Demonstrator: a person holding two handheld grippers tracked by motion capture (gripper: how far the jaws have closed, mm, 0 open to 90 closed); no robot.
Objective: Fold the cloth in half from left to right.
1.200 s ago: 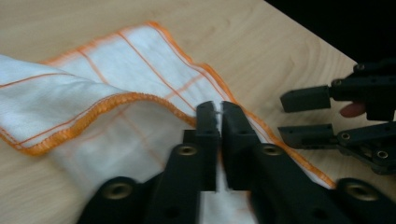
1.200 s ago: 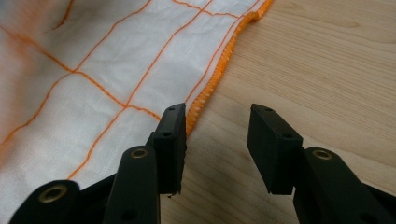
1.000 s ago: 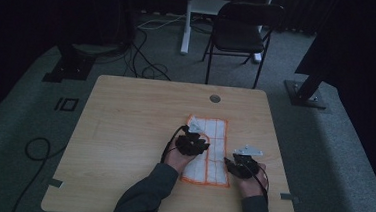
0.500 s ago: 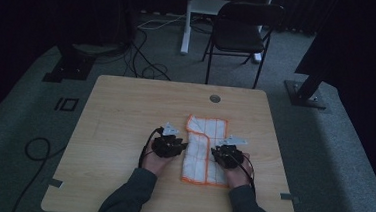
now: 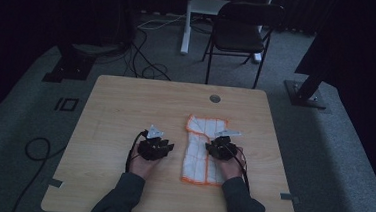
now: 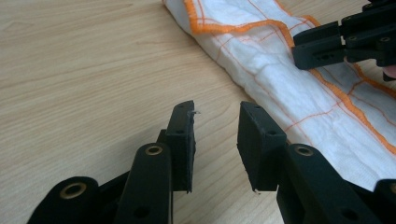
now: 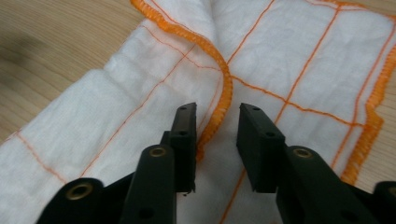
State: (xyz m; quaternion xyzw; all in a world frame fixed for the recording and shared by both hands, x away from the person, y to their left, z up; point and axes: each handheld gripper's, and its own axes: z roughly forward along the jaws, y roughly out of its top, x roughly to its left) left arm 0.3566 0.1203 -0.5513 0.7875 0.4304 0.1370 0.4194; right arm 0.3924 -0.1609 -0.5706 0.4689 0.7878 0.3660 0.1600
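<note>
Over the cloth (image 7: 299,60), the right gripper (image 7: 215,126) gapes empty, jaws just widening.

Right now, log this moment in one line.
cloth: folded, on table | left gripper: open, beside cloth | right gripper: open, over cloth

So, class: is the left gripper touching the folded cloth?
Apart. In the left gripper view, the left gripper hangs open over bare table, with wood showing between its jaws and the cloth.

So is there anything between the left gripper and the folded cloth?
Nothing visible. The left gripper has open, empty jaws over bare table, and only wood lies between it and the cloth. The right gripper is over the cloth, on its far side.
</note>
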